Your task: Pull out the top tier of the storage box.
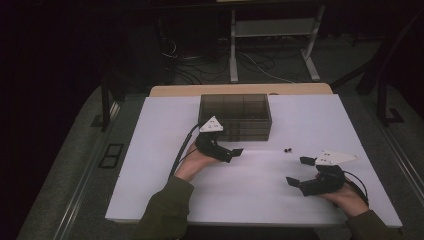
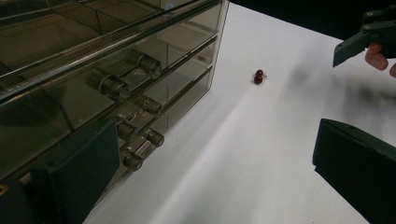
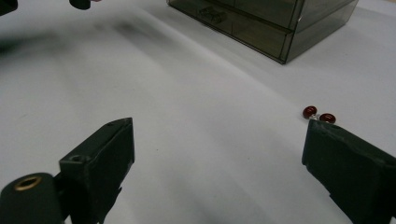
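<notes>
1. Table [image 1: 165,195]: a white top that spans the centre of the high view, with a dark floor around it and a tangle of cables at the upper middle of the frame.
2. Drawer cabinet [image 1: 235,117]: smoky, see-through plastic, standing at the upper middle of the table. In the left gripper view it takes up the upper left [image 2: 107,70], and round drawer knobs show along its front. In the right gripper view it sits at the top right [image 3: 271,23].
3. Red beads [image 1: 287,149]: two small dark-red round pieces lying touching one another on the bare table, just to the lower right of the cabinet. In the left gripper view they lie at upper centre [image 2: 258,76]; in the right gripper view at middle right [image 3: 318,114], just above the right-hand jaw.
4. Left gripper [image 1: 235,153]: held at centre-left of the high view, close in front of the cabinet, jaws spread wide and holding nothing [image 2: 210,172].
5. Right gripper [image 1: 300,171]: held at lower right of the high view, below and right of the beads, jaws spread wide and holding nothing [image 3: 219,163].
</notes>
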The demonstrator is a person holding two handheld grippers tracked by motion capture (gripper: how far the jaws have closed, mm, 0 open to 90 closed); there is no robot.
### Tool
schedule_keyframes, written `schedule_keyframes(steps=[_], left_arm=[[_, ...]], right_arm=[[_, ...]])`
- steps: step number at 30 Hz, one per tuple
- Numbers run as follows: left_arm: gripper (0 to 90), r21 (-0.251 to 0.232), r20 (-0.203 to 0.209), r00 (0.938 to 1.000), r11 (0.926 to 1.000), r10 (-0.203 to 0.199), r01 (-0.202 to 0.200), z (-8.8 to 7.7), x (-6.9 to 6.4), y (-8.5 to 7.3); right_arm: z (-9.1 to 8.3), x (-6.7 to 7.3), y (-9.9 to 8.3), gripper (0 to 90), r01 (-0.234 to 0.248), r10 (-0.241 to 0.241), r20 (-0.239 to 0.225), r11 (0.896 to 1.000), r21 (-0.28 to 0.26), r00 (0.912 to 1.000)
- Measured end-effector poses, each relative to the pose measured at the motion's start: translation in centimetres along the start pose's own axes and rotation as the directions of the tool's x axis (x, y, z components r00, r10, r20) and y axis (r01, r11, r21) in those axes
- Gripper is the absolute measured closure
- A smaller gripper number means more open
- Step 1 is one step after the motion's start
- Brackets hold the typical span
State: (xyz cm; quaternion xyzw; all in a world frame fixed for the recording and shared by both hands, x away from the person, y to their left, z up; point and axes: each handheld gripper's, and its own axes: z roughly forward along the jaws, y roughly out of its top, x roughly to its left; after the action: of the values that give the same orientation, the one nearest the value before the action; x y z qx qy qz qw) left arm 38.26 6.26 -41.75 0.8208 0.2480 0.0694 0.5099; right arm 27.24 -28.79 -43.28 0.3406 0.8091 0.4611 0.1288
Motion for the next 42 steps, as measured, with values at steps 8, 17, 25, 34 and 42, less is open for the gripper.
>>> schedule_keyframes(steps=[8,17,25,34,42], left_arm=[[0.0,0.004,-0.018,0.9997,0.9998,0.018,-0.018,0.2,-0.1,-0.1],[0.0,0.019,-0.028,0.9983,0.9985,0.051,-0.051,0.4,-0.4,-0.1],[0.0,0.026,-0.072,0.9918,0.9943,0.105,-0.104,0.2,-0.6,-0.1],[0.0,0.039,-0.098,0.9815,0.9861,0.164,-0.161,0.1,-0.9,0.0],[0.0,0.057,-0.123,0.9679,0.9753,0.219,-0.214,0.1,-1.2,0.0]], right_arm=[[0.0,0.0,0.0,8.7,0.005,-0.005,0.000,1.000,-0.006,1.0000],[0.1,0.2,-0.1,8.7,0.015,-0.015,-0.002,1.000,-0.001,0.9999],[0.0,0.2,-0.1,8.7,0.009,-0.009,-0.003,1.000,-0.006,1.0000],[0.1,0.1,-0.1,8.7,0.009,-0.009,0.000,1.000,-0.004,1.0000],[0.1,0.1,-0.1,8.7,0.010,-0.010,0.001,1.000,-0.005,0.9999]])
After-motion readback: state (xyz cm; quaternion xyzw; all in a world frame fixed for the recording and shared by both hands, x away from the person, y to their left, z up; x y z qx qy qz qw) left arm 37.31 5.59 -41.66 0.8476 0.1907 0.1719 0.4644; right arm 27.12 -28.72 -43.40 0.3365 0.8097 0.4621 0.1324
